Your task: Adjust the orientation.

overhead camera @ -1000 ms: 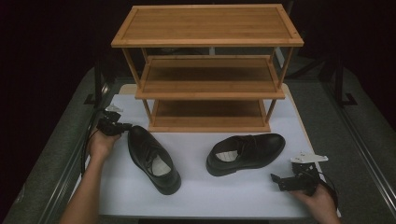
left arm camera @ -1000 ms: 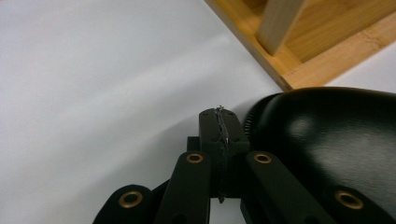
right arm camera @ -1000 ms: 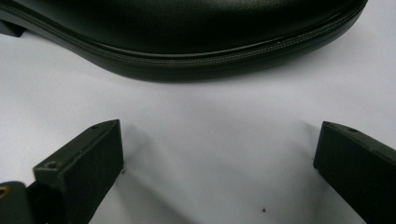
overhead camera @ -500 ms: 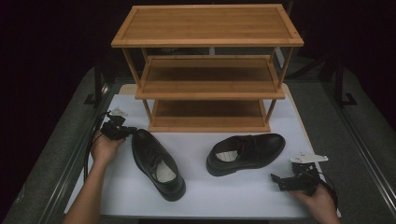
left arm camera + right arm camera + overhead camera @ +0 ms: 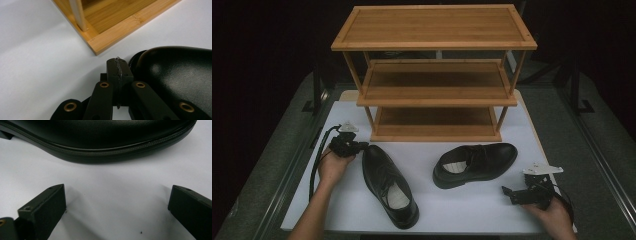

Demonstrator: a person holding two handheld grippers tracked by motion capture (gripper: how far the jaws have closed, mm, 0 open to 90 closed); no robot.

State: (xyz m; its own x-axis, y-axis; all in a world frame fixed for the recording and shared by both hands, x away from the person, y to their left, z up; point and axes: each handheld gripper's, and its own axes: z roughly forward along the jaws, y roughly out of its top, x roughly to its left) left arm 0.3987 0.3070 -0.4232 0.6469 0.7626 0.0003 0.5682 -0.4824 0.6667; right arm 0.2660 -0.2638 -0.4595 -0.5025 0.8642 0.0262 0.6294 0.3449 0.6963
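L gripper (image 5: 357, 146), jaws pressed together, has slid w/ the left shoe (image 5: 389, 186) toward the rack (image 5: 434, 100), toe now just beside it; R gripper (image 5: 512, 192) unmoved, jaws wide, by right shoe (image 5: 474, 164).

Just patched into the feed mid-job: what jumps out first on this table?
A three-tier bamboo shoe rack stands at the back of the white table, its shelves bare. Two black dress shoes lie in front of it: the left shoe beside the shut left gripper, whose jaws sit against its toe, and the right shoe lying crosswise, apart from the open right gripper near the front right corner.
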